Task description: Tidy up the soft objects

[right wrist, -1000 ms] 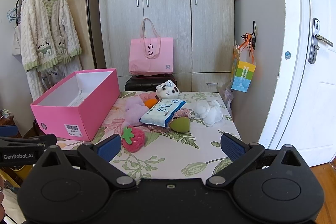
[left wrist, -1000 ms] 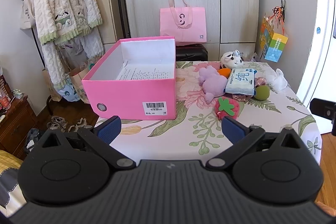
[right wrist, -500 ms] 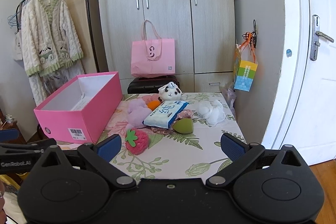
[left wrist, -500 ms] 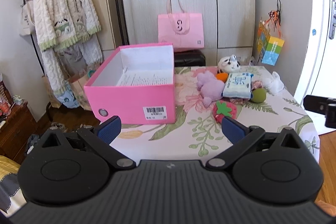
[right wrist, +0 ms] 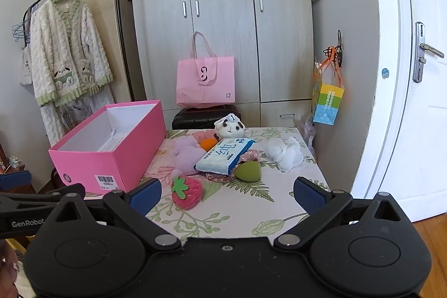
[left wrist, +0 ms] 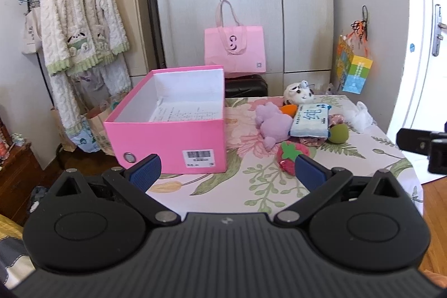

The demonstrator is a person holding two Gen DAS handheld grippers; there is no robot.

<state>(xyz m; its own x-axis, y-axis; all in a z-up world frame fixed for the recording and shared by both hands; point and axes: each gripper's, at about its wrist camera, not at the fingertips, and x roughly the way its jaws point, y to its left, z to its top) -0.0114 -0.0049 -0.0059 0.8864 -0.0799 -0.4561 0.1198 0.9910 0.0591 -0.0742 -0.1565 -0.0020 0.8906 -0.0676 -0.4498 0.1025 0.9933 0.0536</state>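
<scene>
Both tools hung short of the near edge of the counter [right wrist: 282,203], which wore a floral cloth. Left tool [left wrist: 226,172]: blue pads spread wide, nothing between them. Right tool [right wrist: 226,193]: likewise wide apart and carrying nothing.

Pink box [left wrist: 173,136] stood open on the left part of the counter, barcode label on the near wall, a printed sheet lying inside. No soft things seen in it.

The soft things sat in a cluster to the right of the box:
- strawberry toy [right wrist: 186,193], red with a green leaf, nearest the tools, by itself on the cloth.
- purple plush [left wrist: 269,124] just beyond it, lying beside the box.
- tissue pack [right wrist: 225,155], blue and white, resting tilted over a patterned cloth piece [right wrist: 220,177] and touching the purple plush.
- green sponge [right wrist: 248,171], teardrop shaped, against the near end of the pack.
- orange ball [right wrist: 208,143] tucked behind the pack.
- white plush head [right wrist: 229,127] with dark patches at the far edge.
- white puff [right wrist: 285,154] off to the right, apart from the pack.

Behind the counter: a pink tote bag [right wrist: 205,81] on a black suitcase [right wrist: 195,116], a grey wardrobe [right wrist: 220,4]. A fleecy robe [left wrist: 81,24] hung on a rack at left. A striped gift bag [right wrist: 327,99] hung from a hook at right.
</scene>
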